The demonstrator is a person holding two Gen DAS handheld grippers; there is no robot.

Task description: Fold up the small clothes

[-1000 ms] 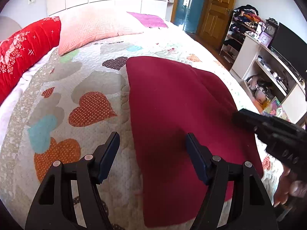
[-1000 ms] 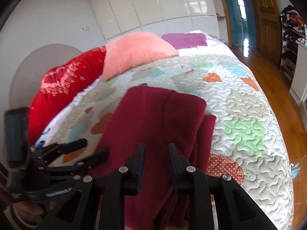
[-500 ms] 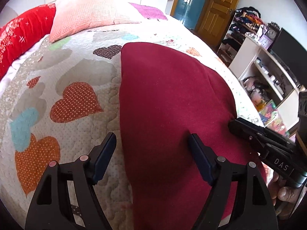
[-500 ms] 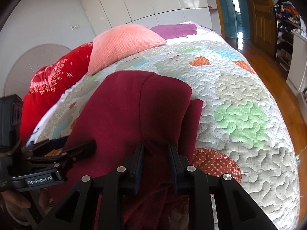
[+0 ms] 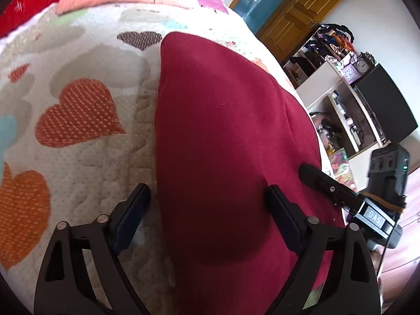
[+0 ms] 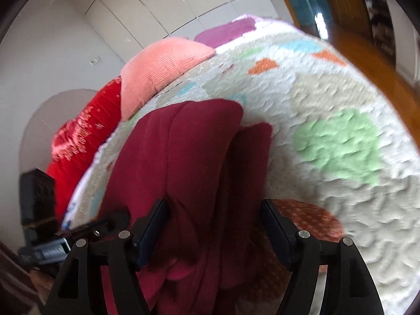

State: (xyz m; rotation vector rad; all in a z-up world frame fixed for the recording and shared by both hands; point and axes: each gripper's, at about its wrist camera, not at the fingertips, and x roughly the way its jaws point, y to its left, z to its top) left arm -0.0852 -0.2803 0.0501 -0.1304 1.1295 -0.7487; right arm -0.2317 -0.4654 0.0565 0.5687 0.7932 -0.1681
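Note:
A dark red garment point(image 5: 223, 136) lies lengthwise on the heart-patterned quilt point(image 5: 78, 157). My left gripper point(image 5: 207, 218) hovers low over its near end, jaws opening wide. The left finger point(image 5: 131, 218) stands over bare quilt just past the garment's left edge, the other over the cloth, neither pressing. In the right wrist view the garment point(image 6: 189, 157) shows folded layers and a narrower strip along its right side. My right gripper point(image 6: 215, 232) straddles the rumpled near end, jaws opening, cloth between them but not pinched. The right gripper point(image 5: 341, 197) also shows at the garment's right edge.
A pink pillow point(image 6: 162, 71), a red cushion point(image 6: 81, 136) and a purple pillow point(image 6: 225, 30) lie at the head of the bed. Beyond the bed's right edge stand cluttered white shelves point(image 5: 336, 97), a black screen point(image 5: 386, 105), a wooden door point(image 5: 302, 10) and wooden floor point(image 6: 372, 63).
The right gripper's jaws went from a narrow gap with cloth in it to wide apart, letting the garment go. The left jaws widened and both grippers sank closer to the garment.

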